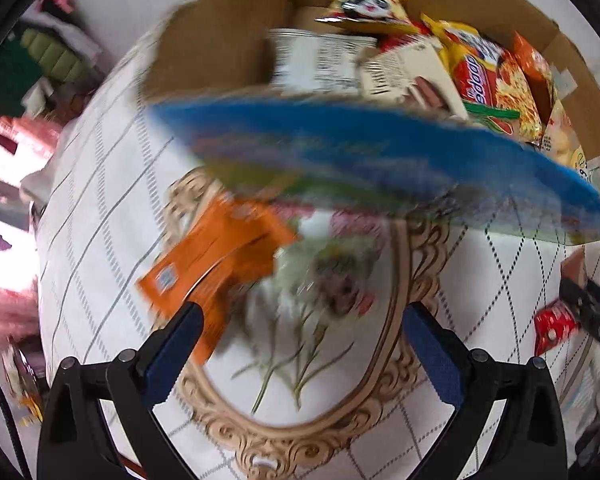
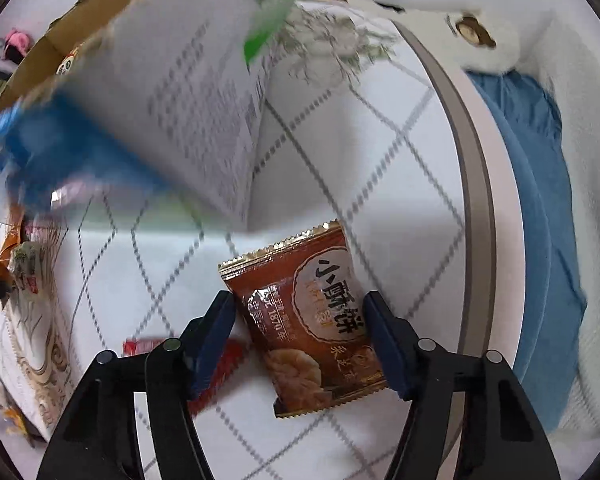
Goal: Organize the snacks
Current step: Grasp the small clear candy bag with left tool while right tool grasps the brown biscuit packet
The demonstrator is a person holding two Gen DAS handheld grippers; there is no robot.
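Here, right gripper [image 2: 300,320] straddling brown packet [image 2: 312,328] on tablecloth [image 2: 380,160], near the box [image 1: 228,32]; right pad touching, left pad just clear, grip not certain. Left gripper [image 1: 300,332] spread wide, empty, beside orange packet [image 1: 216,264]. Blue bag [image 1: 380,152] blurred before the box.
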